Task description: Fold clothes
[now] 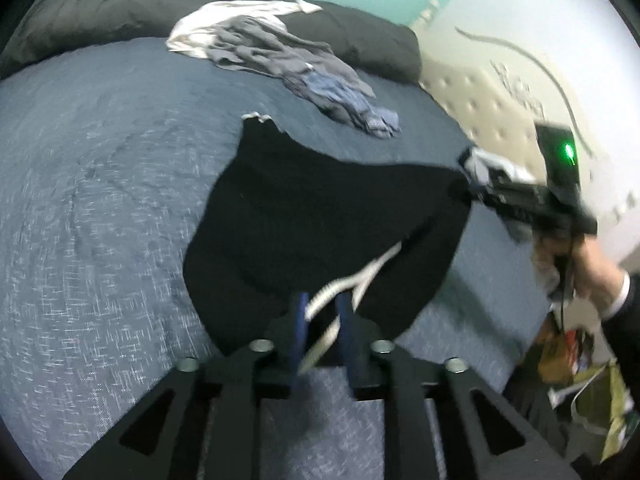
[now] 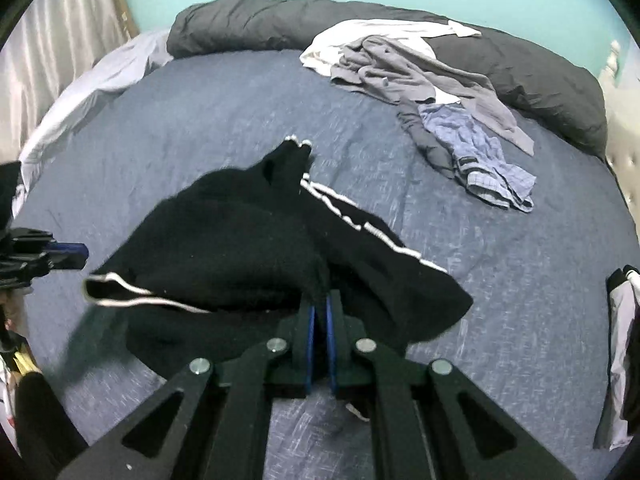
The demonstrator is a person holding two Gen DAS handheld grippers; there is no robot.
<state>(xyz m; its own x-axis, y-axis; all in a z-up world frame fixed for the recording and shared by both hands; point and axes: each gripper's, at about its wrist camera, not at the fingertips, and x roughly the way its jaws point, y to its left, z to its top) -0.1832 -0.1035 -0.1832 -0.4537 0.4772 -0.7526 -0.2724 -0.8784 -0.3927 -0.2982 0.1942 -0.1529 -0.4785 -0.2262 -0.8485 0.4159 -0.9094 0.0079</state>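
- Black shorts (image 2: 256, 248) with white side stripes hang over the blue bed cover (image 2: 200, 112), stretched between the two grippers, long axis running from one gripper to the other
- Right gripper (image 2: 319, 308) is clamped on a pinch of the black cloth, so it is the nearer one
- Left gripper (image 1: 322, 312) has its jaws a little apart, a striped edge lying between them, and whether they press on it cannot be told
- Unfolded clothes pile (image 2: 432, 92) lies well apart, near the dark pillow (image 2: 280, 20)
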